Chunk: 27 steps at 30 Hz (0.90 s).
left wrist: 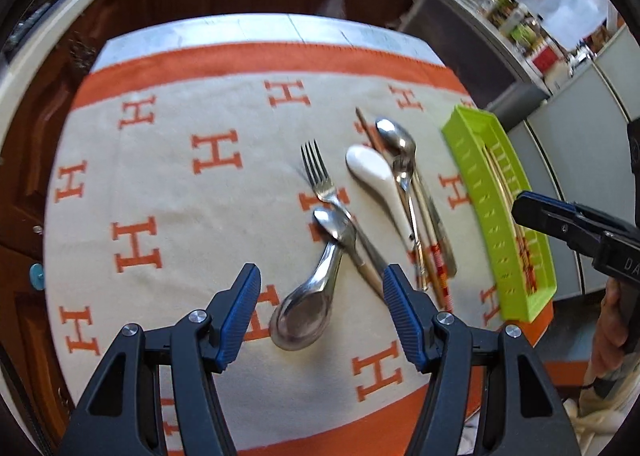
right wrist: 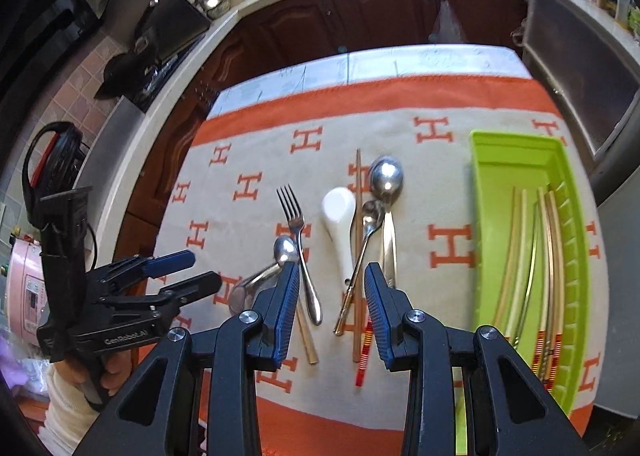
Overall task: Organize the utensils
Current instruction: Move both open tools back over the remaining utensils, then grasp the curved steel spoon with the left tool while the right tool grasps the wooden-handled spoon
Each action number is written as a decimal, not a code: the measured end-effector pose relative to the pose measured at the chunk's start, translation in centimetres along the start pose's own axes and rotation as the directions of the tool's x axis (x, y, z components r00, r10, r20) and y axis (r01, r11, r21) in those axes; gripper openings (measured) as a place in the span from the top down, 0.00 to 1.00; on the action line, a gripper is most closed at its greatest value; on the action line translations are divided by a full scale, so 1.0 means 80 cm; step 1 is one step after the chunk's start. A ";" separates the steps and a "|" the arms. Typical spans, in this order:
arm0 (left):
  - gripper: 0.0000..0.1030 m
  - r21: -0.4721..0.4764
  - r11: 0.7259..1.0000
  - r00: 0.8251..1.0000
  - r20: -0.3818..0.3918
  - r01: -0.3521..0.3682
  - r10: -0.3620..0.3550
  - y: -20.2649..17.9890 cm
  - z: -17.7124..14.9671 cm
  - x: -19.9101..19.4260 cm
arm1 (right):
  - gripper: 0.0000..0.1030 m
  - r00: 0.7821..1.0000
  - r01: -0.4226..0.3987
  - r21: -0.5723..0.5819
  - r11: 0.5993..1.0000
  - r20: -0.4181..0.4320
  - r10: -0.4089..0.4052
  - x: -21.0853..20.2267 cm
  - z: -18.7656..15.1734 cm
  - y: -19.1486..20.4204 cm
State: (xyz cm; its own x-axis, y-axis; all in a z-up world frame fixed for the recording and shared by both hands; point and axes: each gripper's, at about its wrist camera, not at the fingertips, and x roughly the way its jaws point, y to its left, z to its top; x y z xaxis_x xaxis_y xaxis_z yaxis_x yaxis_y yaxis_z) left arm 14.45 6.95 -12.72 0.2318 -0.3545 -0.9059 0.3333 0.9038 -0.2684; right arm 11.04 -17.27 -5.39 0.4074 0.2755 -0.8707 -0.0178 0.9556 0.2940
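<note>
Loose utensils lie on the H-patterned cloth: a fork, a white ceramic spoon, a large steel spoon, a smaller steel spoon, a metal soup spoon and loose chopsticks. The green tray at the right holds several chopsticks. My left gripper hovers open above the soup spoon. My right gripper hovers open and empty over the spoon and chopstick handles.
The cloth covers a small table whose bare far edge faces dark wooden cabinets under a cluttered counter. A pink appliance stands at the left. A person's hand holds the left gripper's grip.
</note>
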 end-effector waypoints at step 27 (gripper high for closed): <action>0.53 0.215 0.954 0.975 -0.122 0.208 -0.185 -0.008 -0.010 0.091 | 0.67 0.986 0.004 0.001 1.000 -0.169 -0.004 0.106 -0.042 -0.005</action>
State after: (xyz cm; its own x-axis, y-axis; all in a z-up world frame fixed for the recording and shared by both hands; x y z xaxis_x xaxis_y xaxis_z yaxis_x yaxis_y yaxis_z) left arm 15.21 3.97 -19.38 0.0533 -0.4838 -0.8736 0.5630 0.7371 -0.3739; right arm 11.41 -14.95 -14.18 0.2472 0.2855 -0.9259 -0.0151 0.9566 0.2909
